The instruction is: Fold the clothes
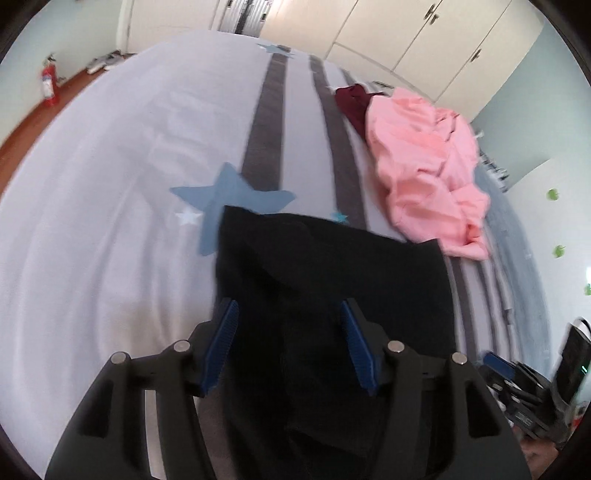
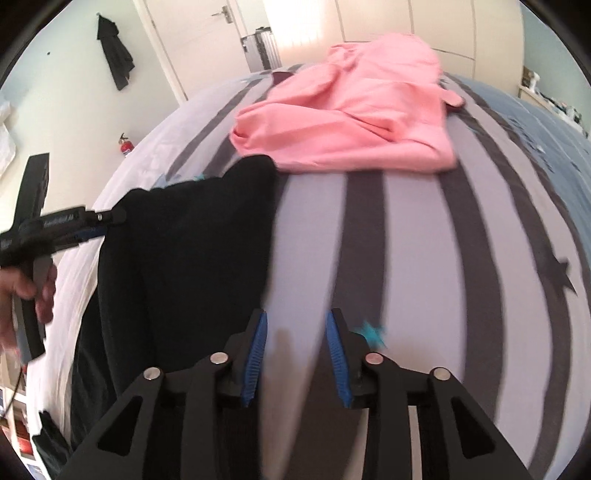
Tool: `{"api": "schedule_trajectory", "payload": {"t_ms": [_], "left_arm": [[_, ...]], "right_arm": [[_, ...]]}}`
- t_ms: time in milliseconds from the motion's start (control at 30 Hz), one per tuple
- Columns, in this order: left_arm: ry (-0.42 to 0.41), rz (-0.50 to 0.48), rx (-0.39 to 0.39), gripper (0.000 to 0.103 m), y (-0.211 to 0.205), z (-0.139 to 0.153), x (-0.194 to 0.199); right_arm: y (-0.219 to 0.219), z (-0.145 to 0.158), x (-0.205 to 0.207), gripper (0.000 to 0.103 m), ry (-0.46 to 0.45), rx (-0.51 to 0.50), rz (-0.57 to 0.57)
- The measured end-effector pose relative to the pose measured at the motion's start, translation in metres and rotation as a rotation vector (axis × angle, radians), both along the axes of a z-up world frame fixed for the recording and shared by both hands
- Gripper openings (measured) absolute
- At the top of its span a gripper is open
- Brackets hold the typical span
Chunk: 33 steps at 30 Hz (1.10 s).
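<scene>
A black garment [image 1: 325, 280] lies on the striped bed cover, also in the right wrist view [image 2: 184, 240]. My left gripper [image 1: 288, 310] is open, its blue pads wide apart over the garment's near end; whether it touches the cloth I cannot tell. It shows from the side in the right wrist view [image 2: 110, 218] at the garment's left edge. My right gripper [image 2: 295, 317] is open and empty over bare bed cover, right of the black garment. A crumpled pink garment [image 1: 428, 166] lies further back, also in the right wrist view [image 2: 354, 110]. A dark red garment [image 1: 354, 99] lies behind it.
The bed [image 1: 110, 184] has a white and grey striped cover with blue stars [image 1: 229, 195]. Wardrobe doors [image 1: 406, 29] stand behind it. A red fire extinguisher [image 1: 48, 81] stands on the wooden floor at left. A door [image 2: 207, 37] is at the back.
</scene>
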<state>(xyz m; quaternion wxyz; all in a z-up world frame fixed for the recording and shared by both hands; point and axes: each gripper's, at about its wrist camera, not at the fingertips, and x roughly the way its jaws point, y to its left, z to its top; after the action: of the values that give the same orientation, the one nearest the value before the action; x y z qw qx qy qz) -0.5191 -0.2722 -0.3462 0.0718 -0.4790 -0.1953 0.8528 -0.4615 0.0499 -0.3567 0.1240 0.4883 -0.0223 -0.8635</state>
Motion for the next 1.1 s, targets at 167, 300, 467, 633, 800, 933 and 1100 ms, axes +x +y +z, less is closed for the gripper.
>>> {"api": "schedule_trajectory", "payload": {"t_ms": [167, 300, 467, 633, 800, 933, 1100], "left_arm": [[0.009, -0.093, 0.023, 0.043, 0.011, -0.005, -0.010], [0.047, -0.126, 0.013, 0.008, 0.020, 0.005, -0.013], [0.162, -0.199, 0.013, 0.005, 0.053, 0.045, -0.012], [0.169, -0.195, -0.040, 0.005, 0.083, 0.063, -0.034], [0.104, -0.112, -0.049, 0.005, 0.051, 0.048, -0.034], [0.071, -0.087, -0.045, 0.005, 0.021, 0.036, -0.021], [0.057, -0.073, -0.042, 0.005, 0.010, 0.026, -0.016]], "right_arm": [[-0.026, -0.011, -0.048, 0.042, -0.023, 0.000, -0.004], [-0.039, -0.025, -0.080, 0.037, -0.058, 0.054, -0.014], [-0.020, -0.016, -0.100, 0.000, -0.030, 0.064, -0.101], [0.001, -0.016, -0.112, 0.000, -0.058, -0.017, -0.113], [-0.015, -0.016, -0.113, 0.054, -0.076, -0.025, -0.040], [-0.031, -0.018, -0.113, 0.053, -0.042, 0.001, 0.015], [-0.027, -0.011, -0.115, 0.045, -0.019, -0.032, -0.014]]}}
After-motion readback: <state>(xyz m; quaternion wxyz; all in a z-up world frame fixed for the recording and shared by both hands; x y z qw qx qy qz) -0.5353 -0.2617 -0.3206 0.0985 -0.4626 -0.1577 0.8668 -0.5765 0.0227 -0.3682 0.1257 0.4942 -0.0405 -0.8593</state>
